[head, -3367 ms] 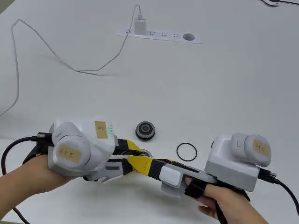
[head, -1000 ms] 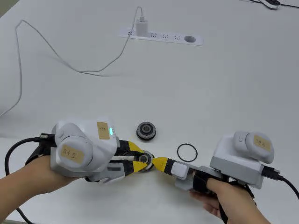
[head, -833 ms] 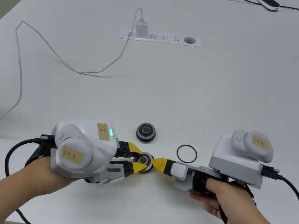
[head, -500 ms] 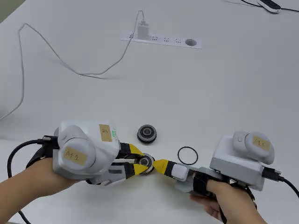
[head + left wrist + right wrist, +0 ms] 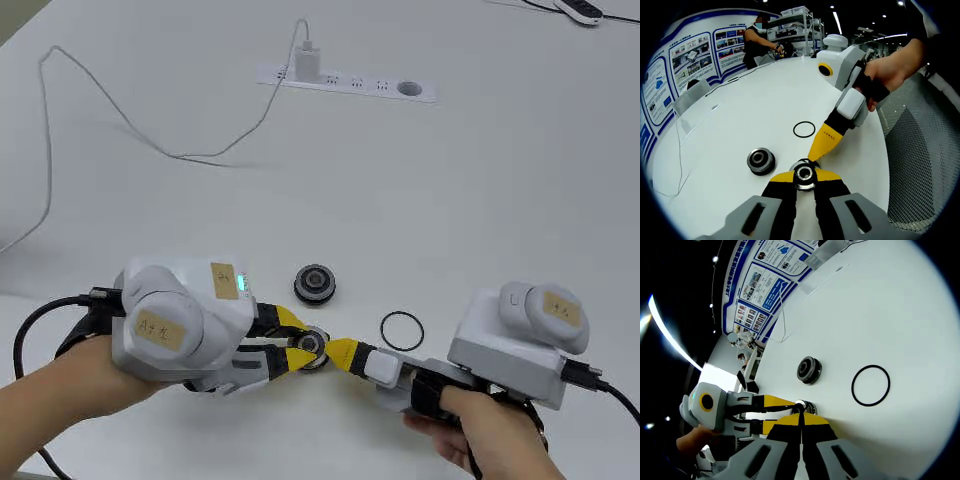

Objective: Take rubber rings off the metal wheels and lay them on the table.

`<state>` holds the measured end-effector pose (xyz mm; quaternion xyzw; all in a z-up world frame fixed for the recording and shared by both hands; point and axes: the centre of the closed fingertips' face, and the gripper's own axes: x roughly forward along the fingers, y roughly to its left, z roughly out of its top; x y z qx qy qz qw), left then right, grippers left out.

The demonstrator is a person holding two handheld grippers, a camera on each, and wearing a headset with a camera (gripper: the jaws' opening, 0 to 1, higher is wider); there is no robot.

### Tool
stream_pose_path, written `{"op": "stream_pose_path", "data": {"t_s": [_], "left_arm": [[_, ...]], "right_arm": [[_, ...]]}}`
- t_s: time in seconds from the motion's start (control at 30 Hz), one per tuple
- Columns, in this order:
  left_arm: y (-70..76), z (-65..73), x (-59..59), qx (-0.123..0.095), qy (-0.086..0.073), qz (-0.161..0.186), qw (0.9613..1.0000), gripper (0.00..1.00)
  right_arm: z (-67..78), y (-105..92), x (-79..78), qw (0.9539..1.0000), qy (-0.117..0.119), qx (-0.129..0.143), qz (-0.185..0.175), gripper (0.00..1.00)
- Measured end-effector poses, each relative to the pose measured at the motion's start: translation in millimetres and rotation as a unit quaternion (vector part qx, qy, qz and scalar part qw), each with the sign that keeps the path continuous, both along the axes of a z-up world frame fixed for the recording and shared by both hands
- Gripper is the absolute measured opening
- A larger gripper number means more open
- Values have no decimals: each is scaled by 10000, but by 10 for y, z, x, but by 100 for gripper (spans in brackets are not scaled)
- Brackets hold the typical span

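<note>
Left gripper view: pinching the metal wheel (image 5: 805,175) between left gripper (image 5: 805,176) fingers for steadiness; pressing right gripper (image 5: 813,157) fingers together just beyond, perhaps nipping its rubber ring (image 5: 797,165).

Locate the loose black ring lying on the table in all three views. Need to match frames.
Head view: ring lower centre, right of and a little below the loose wheel.
Left gripper view: ring near centre, above and right of the loose wheel.
Right gripper view: ring right of centre, right of the loose wheel.
Shared landmark: the loose wheel, apart from the ring in every view.
</note>
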<state>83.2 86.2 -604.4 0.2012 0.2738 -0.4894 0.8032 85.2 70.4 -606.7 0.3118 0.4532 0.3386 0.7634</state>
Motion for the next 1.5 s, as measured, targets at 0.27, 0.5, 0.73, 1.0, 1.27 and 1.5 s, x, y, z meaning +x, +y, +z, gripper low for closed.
{"op": "stream_pose_path", "data": {"t_s": [0.27, 0.5, 0.73, 1.0, 1.27, 1.5], "left_arm": [[1, 3, -3, -14, 7, 0, 10000, 12], [0, 5, -5, -17, 9, -11, 10000, 12], [-1, 4, -4, -21, 8, -12, 10000, 12], [0, -2, 0, -27, 10, -12, 10000, 12], [-2, 1, -3, -38, 9, -9, 10000, 12], [0, 2, -5, -51, -4, 15, 10000, 12]], "right_arm": [[15, 13, -3, 9995, -219, -158, 142, 0], [23, 15, -6, 9990, -335, -208, 192, 0], [36, 35, -10, 9989, -369, -196, 232, 0], [46, 58, -14, 9988, -367, -188, 257, 0], [132, 149, -45, 9987, -396, 46, 327, 0], [140, 135, -53, 9983, -442, 2, 372, 0]]}}
